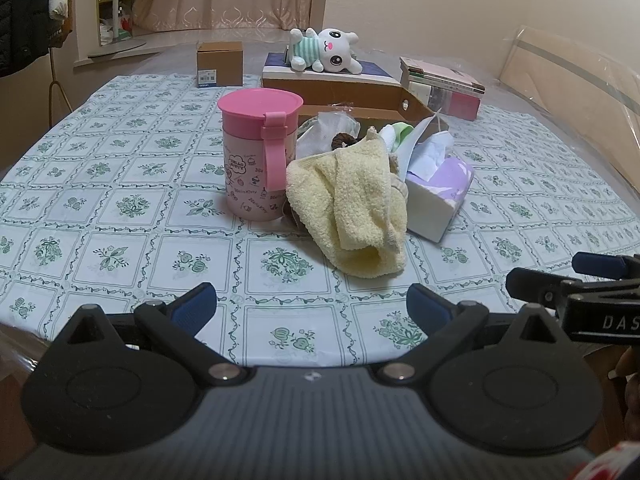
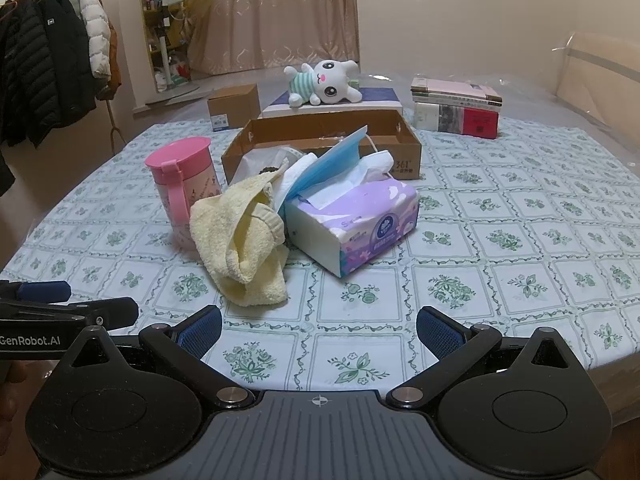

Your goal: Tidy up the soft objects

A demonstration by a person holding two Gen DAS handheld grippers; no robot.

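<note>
A crumpled yellow towel [image 1: 356,204] [image 2: 244,236] lies mid-table between a pink lidded cup [image 1: 258,152] [image 2: 186,188] and a purple tissue pack [image 1: 438,192] [image 2: 356,224]. A blue face mask [image 2: 324,168] rests on the tissues. Behind stands an open cardboard box [image 2: 404,148] [image 1: 416,108] with soft items inside. A white plush rabbit [image 1: 330,50] [image 2: 324,84] lies on a flat box at the back. My left gripper [image 1: 312,308] is open and empty, near the front edge, short of the towel. My right gripper [image 2: 320,332] is open and empty, in front of the tissue pack.
A small brown carton [image 1: 220,64] [image 2: 234,106] stands at the back left. A stack of books [image 1: 444,84] [image 2: 456,110] sits at the back right. Coats [image 2: 48,60] hang on a rack to the left. The table has a floral cloth [image 1: 120,200] [image 2: 500,240].
</note>
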